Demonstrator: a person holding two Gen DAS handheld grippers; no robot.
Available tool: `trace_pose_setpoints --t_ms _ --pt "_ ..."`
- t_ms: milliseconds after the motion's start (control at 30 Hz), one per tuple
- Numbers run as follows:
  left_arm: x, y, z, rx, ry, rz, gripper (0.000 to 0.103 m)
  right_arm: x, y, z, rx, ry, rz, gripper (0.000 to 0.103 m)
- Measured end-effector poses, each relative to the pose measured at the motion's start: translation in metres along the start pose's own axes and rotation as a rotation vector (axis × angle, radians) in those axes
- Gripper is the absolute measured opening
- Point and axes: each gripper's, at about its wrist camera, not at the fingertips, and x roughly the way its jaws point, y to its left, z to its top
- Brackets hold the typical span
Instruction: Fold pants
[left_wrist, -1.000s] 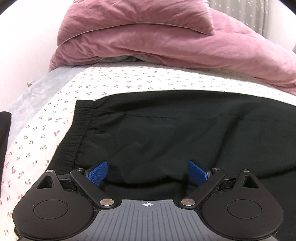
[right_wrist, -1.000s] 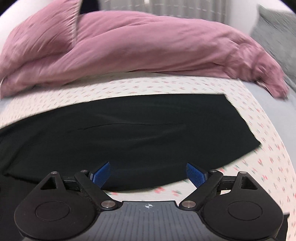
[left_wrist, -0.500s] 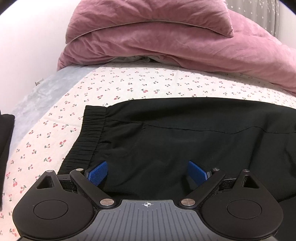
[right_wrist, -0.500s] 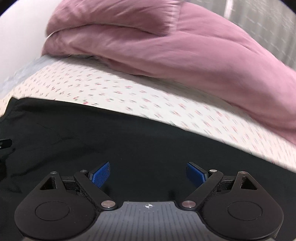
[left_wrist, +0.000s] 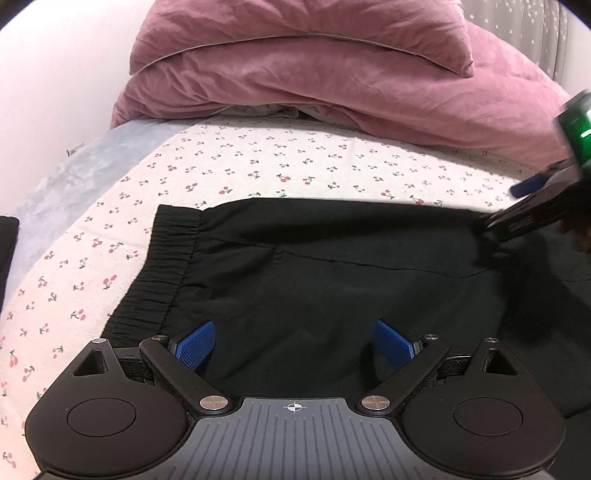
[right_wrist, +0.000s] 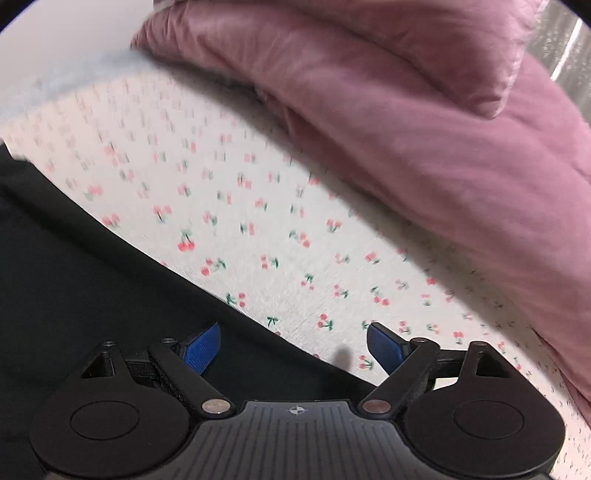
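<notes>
Black pants (left_wrist: 332, 280) lie flat on the cherry-print sheet, their elastic waistband (left_wrist: 166, 266) at the left. My left gripper (left_wrist: 293, 345) hangs open just above the cloth beside the waistband, nothing between its pads. My right gripper (left_wrist: 508, 206) comes in at the right edge of the left wrist view, low over the pants' far edge. In its own view the right gripper (right_wrist: 293, 349) straddles that edge of the pants (right_wrist: 92, 280). Its left pad is over black cloth, its right pad over the sheet. Its jaws are closing, wide apart, and the pads do not press on the cloth.
A pink duvet (left_wrist: 332, 81) with a pillow on top is piled along the far side of the bed. The cherry-print sheet (left_wrist: 258, 166) shows between duvet and pants. A grey blanket (left_wrist: 74, 166) and another dark cloth (left_wrist: 7, 240) lie at the left.
My right gripper swept left along the pants and rolled, ending at their far edge and entering the left wrist view. The left gripper shifted slightly, still open.
</notes>
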Motion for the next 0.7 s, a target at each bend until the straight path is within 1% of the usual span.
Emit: trace_pose_setpoints --t_ms 33,67,100,133,167,200,267,333,433,533,700 --pt "0.0 0.0 0.0 -0.001 0.001 -0.002 0.095 0.001 -0.002 0.001 0.025 -0.009 0.014 0.082" --pt "0.001 0.0 0.0 -0.001 0.002 -0.003 0.095 0.002 -0.007 0.002 0.065 -0.008 0.05 0.07" --pt "0.001 0.0 0.0 -0.001 0.002 -0.003 0.095 0.001 -0.012 0.002 0.114 -0.004 0.116 0.047" --pt "0.002 0.001 0.0 -0.003 0.003 0.0 0.095 -0.001 -0.014 0.001 0.142 -0.008 0.164 0.035" --pt "0.003 0.002 0.0 -0.007 0.006 0.002 0.095 -0.005 -0.014 0.001 0.148 -0.007 0.175 0.008" --pt "0.003 0.002 0.0 -0.012 0.007 0.001 0.095 -0.008 -0.012 0.001 0.145 0.005 0.18 0.003" --pt "0.004 0.004 0.0 -0.023 0.008 -0.007 0.095 -0.019 -0.007 0.001 0.136 0.002 0.157 0.0" --pt "0.003 0.008 0.0 -0.049 0.001 -0.044 0.095 -0.035 -0.003 0.002 0.131 -0.019 0.131 0.0" --pt "0.0 0.018 0.001 -0.133 -0.013 -0.113 0.095 -0.069 0.006 0.002 0.111 -0.071 0.09 0.0" --pt "-0.005 0.025 -0.002 -0.199 -0.03 -0.158 0.095 -0.105 0.016 -0.003 0.081 -0.121 0.058 0.0" --pt "-0.022 0.026 -0.006 -0.24 -0.11 -0.252 0.095 -0.154 0.037 -0.023 0.045 -0.192 0.039 0.0"
